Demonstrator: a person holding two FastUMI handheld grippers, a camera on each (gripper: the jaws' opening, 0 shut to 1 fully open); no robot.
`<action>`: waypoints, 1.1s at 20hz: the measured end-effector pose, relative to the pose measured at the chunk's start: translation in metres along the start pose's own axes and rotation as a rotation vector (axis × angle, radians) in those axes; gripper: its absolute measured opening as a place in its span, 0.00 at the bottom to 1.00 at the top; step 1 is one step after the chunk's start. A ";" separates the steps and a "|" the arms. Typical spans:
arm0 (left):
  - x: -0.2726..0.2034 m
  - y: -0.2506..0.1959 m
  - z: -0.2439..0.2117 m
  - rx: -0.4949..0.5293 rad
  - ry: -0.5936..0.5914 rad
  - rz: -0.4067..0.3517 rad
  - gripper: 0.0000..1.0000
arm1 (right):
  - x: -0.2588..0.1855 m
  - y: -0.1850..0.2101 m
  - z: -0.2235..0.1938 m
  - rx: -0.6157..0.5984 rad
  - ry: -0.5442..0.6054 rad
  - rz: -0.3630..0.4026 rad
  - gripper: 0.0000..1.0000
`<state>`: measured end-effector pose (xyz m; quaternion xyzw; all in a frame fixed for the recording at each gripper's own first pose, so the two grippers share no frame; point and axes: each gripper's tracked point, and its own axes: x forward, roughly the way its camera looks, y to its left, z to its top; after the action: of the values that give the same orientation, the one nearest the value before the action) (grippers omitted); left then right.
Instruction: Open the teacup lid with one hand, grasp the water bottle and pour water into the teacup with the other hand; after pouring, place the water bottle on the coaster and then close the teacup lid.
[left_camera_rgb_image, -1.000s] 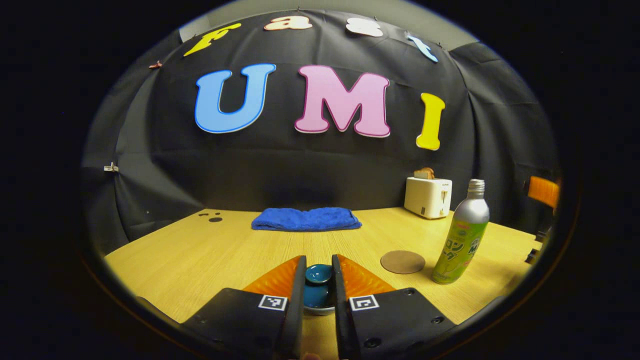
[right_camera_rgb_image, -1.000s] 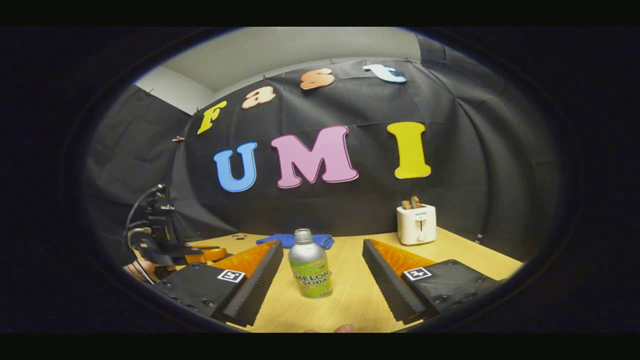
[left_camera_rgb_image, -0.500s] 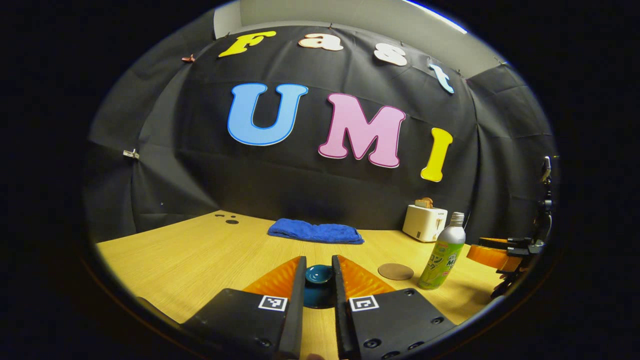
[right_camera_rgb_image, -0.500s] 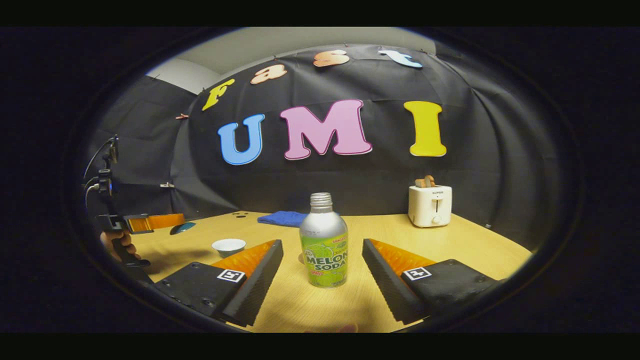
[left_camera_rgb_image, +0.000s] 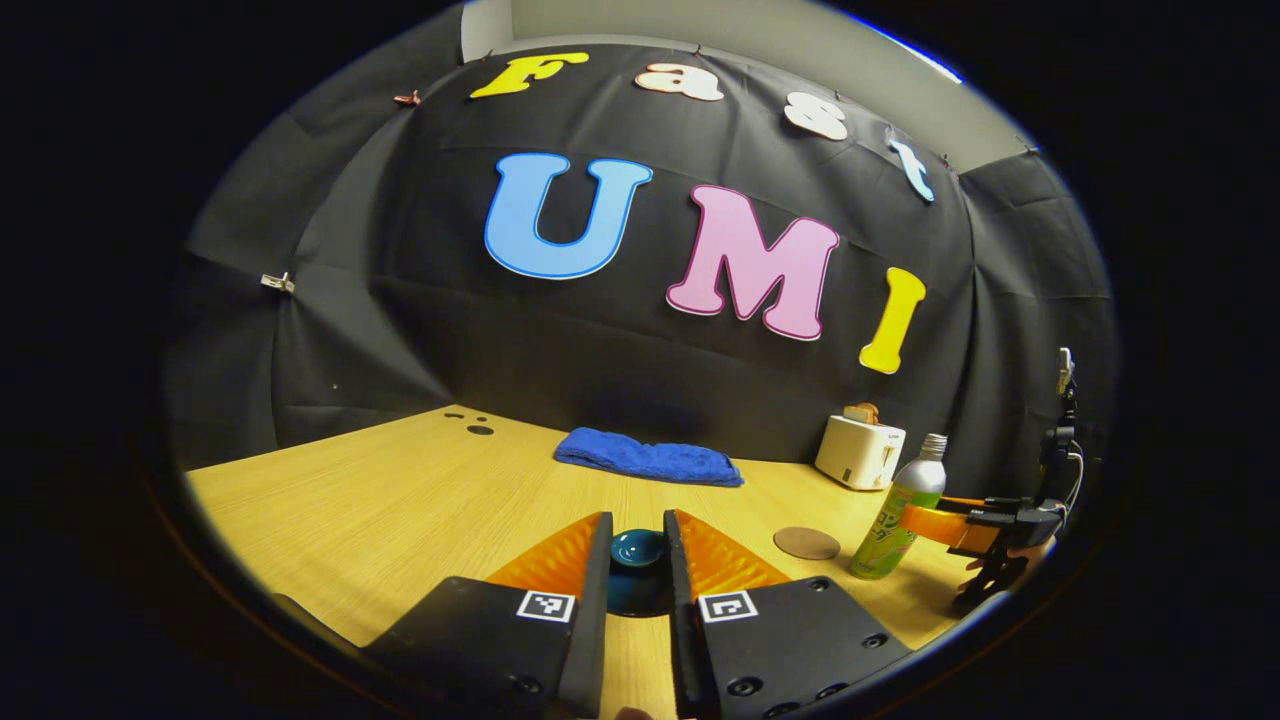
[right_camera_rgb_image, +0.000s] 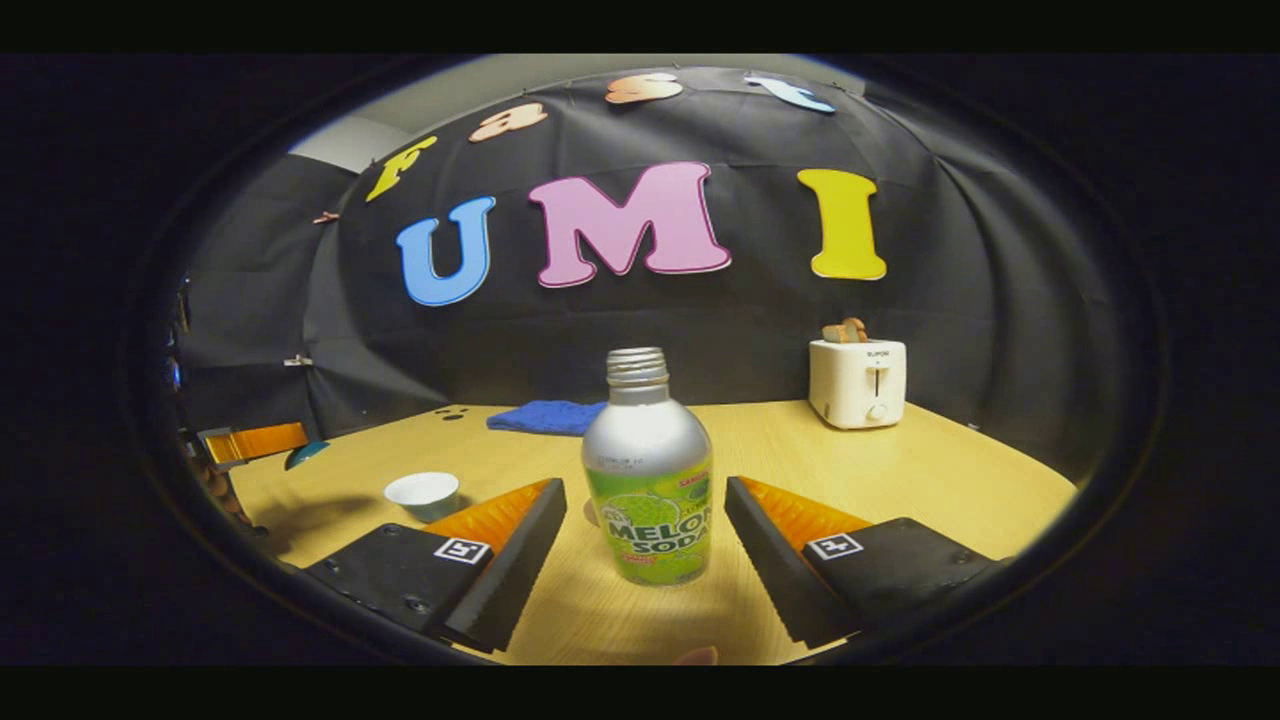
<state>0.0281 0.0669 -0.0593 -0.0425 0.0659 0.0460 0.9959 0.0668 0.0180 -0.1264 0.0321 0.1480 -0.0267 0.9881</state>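
My left gripper (left_camera_rgb_image: 637, 528) is shut on the teal teacup lid (left_camera_rgb_image: 637, 550) and holds it above the wooden table (left_camera_rgb_image: 400, 510). In the right gripper view the lid (right_camera_rgb_image: 305, 453) hangs in that gripper (right_camera_rgb_image: 250, 442) at the far left. The white teacup (right_camera_rgb_image: 424, 492) stands uncovered on the table below and to its right. The silver and green water bottle (right_camera_rgb_image: 648, 480) stands upright between the wide-apart fingers of my open right gripper (right_camera_rgb_image: 645, 492), which do not touch it. The round brown coaster (left_camera_rgb_image: 806, 543) lies just left of the bottle (left_camera_rgb_image: 895, 515).
A white toaster (right_camera_rgb_image: 857, 382) with bread in it stands at the back right of the table. A folded blue towel (left_camera_rgb_image: 650, 460) lies at the back centre. A hand holds the right gripper (left_camera_rgb_image: 975, 525) at the table's right edge.
The left gripper has lifted the lid off the cup and carried it up and to the left. The right gripper has moved forward until the bottle stands between its fingers.
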 end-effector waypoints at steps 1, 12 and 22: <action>0.000 0.001 0.000 0.000 -0.001 -0.001 0.31 | 0.003 -0.001 -0.001 0.000 0.003 -0.013 0.99; -0.002 0.010 0.004 0.017 -0.016 0.021 0.31 | 0.020 -0.002 0.004 -0.141 -0.026 -0.070 0.81; 0.000 0.031 0.009 -0.028 -0.017 0.047 0.31 | 0.045 0.040 0.046 -0.870 -0.137 -0.124 0.81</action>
<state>0.0265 0.0985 -0.0533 -0.0542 0.0576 0.0708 0.9943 0.1250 0.0523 -0.0939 -0.3974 0.0812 -0.0234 0.9137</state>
